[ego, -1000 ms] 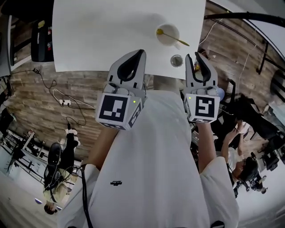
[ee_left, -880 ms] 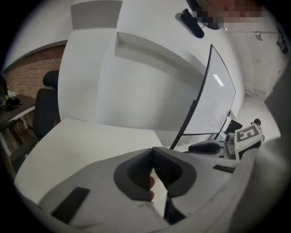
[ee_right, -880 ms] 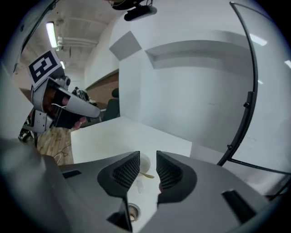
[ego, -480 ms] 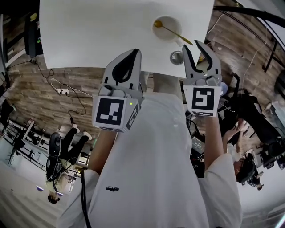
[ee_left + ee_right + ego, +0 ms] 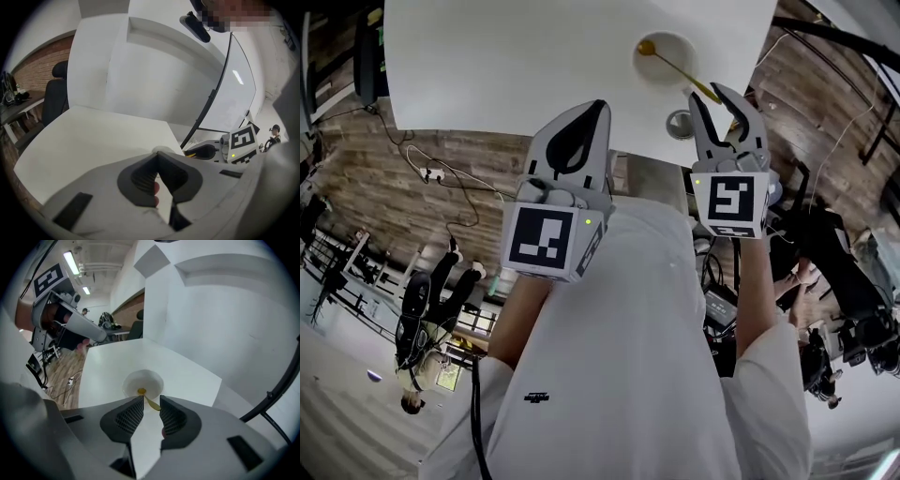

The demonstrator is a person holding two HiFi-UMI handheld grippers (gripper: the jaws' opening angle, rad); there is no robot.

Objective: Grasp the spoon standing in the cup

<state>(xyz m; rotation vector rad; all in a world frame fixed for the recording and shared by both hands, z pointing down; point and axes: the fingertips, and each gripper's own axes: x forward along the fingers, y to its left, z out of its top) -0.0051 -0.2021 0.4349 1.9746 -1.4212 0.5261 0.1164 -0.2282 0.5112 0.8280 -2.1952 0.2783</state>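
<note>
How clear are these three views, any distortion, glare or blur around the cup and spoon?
Head view: fisheye bows the edges of the table; cup and spoon are sharp, tabletop evenly bright. Right gripper view: dark round vignette, cup and spoon crisp. Left gripper view: same vignette, walls curved, a mosaic patch at the top.

My left claw (image 5: 596, 108) sits closed, empty; my right claw (image 5: 718, 99) has just been opening, jaws spread wide, gripping nothing.

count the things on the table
3: a cup on the right side of the table, a spoon standing in it, and a small round metal piece at the near edge. The right gripper covers some of that edge, so more may be hidden.
</note>
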